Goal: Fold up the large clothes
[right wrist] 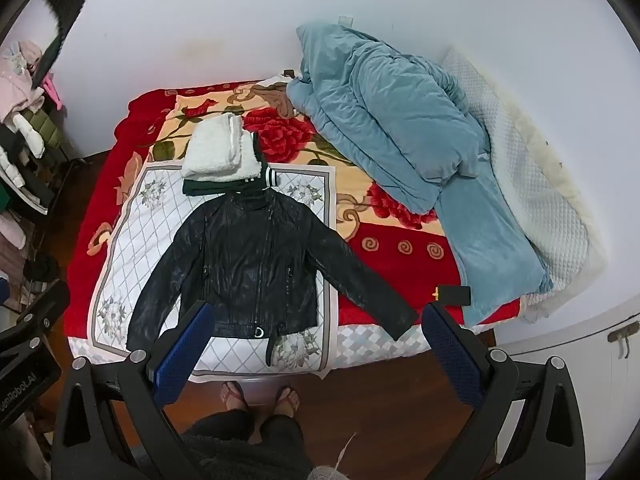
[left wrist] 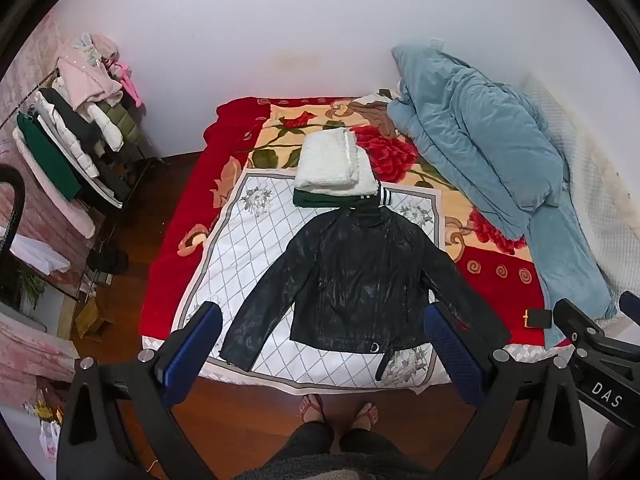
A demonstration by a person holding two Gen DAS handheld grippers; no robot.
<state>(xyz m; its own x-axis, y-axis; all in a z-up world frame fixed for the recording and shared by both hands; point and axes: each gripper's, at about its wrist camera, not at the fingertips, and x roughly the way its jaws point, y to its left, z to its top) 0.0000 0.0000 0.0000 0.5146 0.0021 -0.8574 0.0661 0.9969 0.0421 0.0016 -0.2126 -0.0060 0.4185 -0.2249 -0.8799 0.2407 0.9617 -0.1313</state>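
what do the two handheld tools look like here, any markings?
Both alike: the left tool and right tool have black angular frames with silver bolts and blue textured pads. White "DAS" lettering shows on the right tool's body; partial "enRobot.AI" on the left's.

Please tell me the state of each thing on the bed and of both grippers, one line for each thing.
black jacket: unfolded, lying flat, sleeves spread out.
white garment: folded, on top of the stack.
green garment: folded, under the white one.
blue duvet: bunched up beside the wall.
left gripper: fingers wide open, empty, above the bed edge.
right gripper: fingers wide open, empty.
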